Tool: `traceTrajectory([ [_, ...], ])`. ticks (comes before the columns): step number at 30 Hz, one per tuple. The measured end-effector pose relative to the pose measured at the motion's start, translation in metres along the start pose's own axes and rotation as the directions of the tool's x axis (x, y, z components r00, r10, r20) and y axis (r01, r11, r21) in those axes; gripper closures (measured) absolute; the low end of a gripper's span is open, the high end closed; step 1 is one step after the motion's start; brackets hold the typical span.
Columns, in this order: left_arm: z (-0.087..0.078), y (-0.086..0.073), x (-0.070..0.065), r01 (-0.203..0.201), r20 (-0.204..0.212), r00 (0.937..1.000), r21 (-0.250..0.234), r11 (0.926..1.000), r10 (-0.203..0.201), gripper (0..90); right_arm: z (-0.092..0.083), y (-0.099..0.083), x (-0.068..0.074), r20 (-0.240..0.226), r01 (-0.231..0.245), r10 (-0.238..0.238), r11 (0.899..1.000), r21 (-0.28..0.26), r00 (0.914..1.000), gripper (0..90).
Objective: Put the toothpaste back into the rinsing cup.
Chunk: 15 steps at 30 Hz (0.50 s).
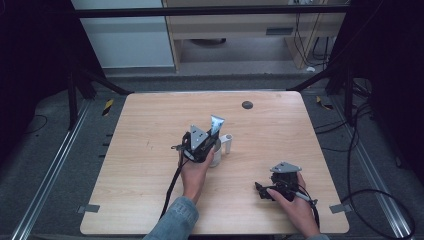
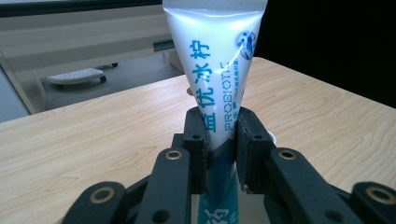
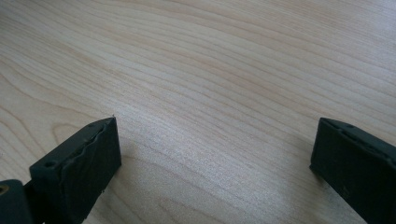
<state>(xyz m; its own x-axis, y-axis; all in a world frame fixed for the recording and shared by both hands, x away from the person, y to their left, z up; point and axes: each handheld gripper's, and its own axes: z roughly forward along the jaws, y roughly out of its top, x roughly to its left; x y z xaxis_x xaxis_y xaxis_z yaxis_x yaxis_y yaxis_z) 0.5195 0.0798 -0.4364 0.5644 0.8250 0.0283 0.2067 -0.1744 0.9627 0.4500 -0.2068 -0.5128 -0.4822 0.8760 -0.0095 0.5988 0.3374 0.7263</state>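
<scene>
A person is working at a wooden table [image 1: 150, 150]. The left gripper [image 1: 202, 141], near the table's centre, is clamping a white toothpaste tube [image 2: 217, 70] around its lower body, holding it upright over a white cup [image 1: 216, 155]. A small white holder [image 1: 227, 143] is standing just beside the cup, at its two o'clock. The right gripper [image 1: 270, 189], at five o'clock on the table, is resting with its jaws spread wide and holding nothing. The tube is already picked up; lowering it into the cup and releasing it probably remain.
</scene>
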Motion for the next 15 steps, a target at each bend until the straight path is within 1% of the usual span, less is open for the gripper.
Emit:
traceTrajectory([
  [12,0.0001,0.0026,0.0004,0.002,-0.003,1.0,0.002,1.0,-0.002,72.5,0.0,0.0,0.0002,-0.001,-0.003,0.003,1.0,0.0,1.0,1.7],
  [15,0.0003,0.003,0.0004,0.01,0.0,0.9999,0.005,0.9999,-0.01,71.7,0.0,0.0,0.0001,0.0,-0.002,0.002,1.0,0.0,1.0,1.7],
])
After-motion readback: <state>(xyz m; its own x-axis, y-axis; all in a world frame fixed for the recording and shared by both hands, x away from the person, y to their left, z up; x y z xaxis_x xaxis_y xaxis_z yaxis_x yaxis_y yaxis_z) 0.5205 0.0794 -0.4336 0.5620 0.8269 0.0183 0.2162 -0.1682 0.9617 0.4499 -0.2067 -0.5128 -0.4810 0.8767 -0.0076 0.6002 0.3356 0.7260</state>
